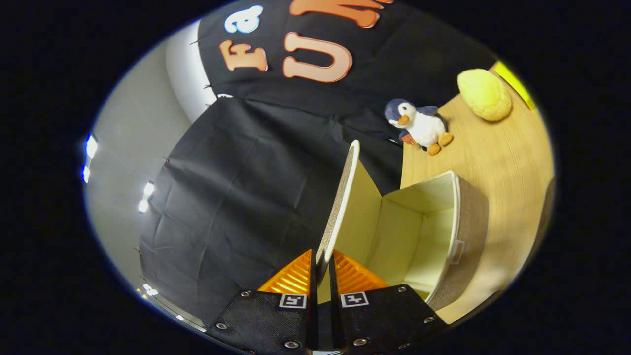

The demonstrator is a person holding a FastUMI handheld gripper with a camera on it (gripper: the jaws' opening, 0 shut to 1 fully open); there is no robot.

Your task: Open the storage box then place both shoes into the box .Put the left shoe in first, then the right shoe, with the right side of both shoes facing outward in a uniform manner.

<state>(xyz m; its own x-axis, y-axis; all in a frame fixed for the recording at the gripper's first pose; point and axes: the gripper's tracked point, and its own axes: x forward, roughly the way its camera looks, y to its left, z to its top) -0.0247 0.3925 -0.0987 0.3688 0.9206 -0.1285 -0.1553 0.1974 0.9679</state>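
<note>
Across the wooden bench (498, 162) backed by black cloth wall (236, 187), the storage box (443, 231) sits open, its lid (342, 197) pinched by the claw (321, 268); beyond, a yellow cushion (485, 94) and plush penguin (419, 124).

Sharp, evenly lit fisheye view with bent edges, glaring ceiling lights (91, 146), dim black cloth wall (236, 187).
</note>
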